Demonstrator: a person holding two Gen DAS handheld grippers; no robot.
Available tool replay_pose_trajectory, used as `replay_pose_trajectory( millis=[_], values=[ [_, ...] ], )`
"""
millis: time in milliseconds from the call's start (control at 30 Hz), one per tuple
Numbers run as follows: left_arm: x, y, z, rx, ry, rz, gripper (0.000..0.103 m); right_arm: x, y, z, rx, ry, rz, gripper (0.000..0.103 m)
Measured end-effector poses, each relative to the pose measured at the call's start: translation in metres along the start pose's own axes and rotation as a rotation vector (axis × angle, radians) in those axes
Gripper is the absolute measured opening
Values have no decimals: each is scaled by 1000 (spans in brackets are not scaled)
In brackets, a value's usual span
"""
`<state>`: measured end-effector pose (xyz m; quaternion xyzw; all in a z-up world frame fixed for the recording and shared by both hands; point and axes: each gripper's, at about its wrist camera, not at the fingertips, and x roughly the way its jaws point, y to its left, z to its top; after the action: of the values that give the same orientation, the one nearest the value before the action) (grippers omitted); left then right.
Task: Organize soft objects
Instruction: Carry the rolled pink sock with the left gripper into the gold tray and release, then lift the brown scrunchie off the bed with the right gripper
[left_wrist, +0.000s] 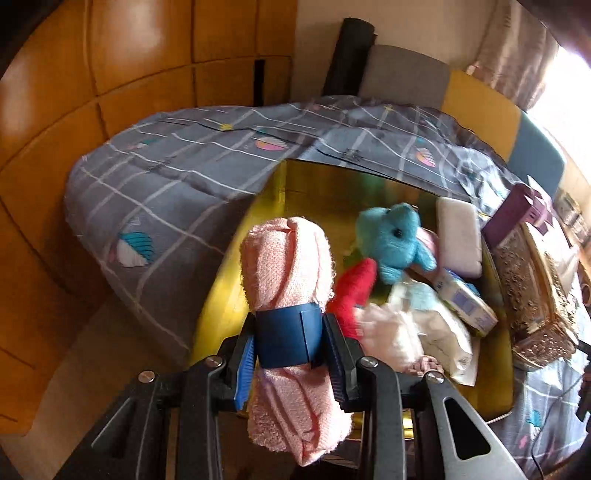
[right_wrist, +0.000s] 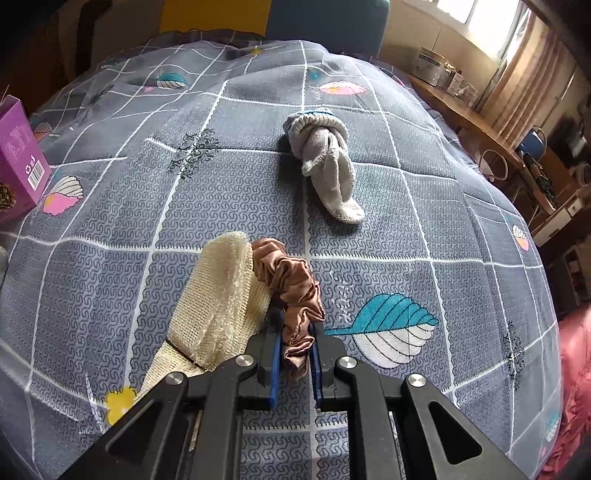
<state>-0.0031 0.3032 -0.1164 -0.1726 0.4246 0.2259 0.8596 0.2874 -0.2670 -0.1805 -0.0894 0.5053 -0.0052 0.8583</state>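
My left gripper (left_wrist: 291, 341) is shut on a rolled pink towel (left_wrist: 290, 266) with a blue band, held upright over the near left part of a yellow box (left_wrist: 229, 295). The box holds a blue plush elephant (left_wrist: 395, 240), a red soft item (left_wrist: 354, 288), a white sponge (left_wrist: 460, 236), tissue packs (left_wrist: 465, 299) and a white fluffy cloth (left_wrist: 391, 332). My right gripper (right_wrist: 295, 354) is shut on a brown satin scrunchie (right_wrist: 295, 291) just above the bed cover. A cream mesh cloth (right_wrist: 218, 306) lies beside it on the left. A grey-white sock bundle (right_wrist: 325, 155) lies farther ahead.
The bed has a grey checked cover (right_wrist: 406, 221). A purple carton (right_wrist: 20, 147) and a woven basket (left_wrist: 535, 295) stand by the box. A wooden wardrobe (left_wrist: 92, 110) is left of the bed, a desk (right_wrist: 480, 122) to the right.
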Motion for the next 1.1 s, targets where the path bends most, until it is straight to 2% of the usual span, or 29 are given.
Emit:
replay_pose_trajectory(
  millis=[67, 167, 233, 333, 433, 500, 600, 667, 800, 933, 1100],
  values=[
    [6, -4, 6, -22, 15, -31, 33, 0, -1, 0, 9, 3, 7, 13],
    [8, -16, 23, -5, -16, -41, 33, 0, -2, 0, 6, 6, 6, 13],
    [11, -24, 35, 15, -43, -18, 33, 1, -3, 1, 5, 7, 5, 13],
    [27, -35, 51, 108, -50, 45, 34, 1, -2, 1, -2, 7, 0, 13],
    [55, -39, 61, 165, 11, 73, 35, 0, 1, 1, -15, 5, -9, 13],
    [72, -40, 62, 179, 66, 62, 42, 0, 2, 1, -18, 5, -12, 13],
    [79, -38, 56, 157, 84, 77, 50, 0, 2, 0, -24, 5, -14, 13],
    [74, -34, 50, 129, 65, 79, 56, 0, 3, 0, -30, 4, -17, 13],
    [49, -25, 41, 51, -24, 102, 58, 0, 3, 0, -34, 3, -19, 14],
    [27, -25, 31, 9, -78, 56, 58, 0, 3, 1, -35, 4, -23, 14],
    [8, -35, 24, 13, -117, 11, 58, -1, 2, 1, -28, 6, -22, 13]
  ],
)
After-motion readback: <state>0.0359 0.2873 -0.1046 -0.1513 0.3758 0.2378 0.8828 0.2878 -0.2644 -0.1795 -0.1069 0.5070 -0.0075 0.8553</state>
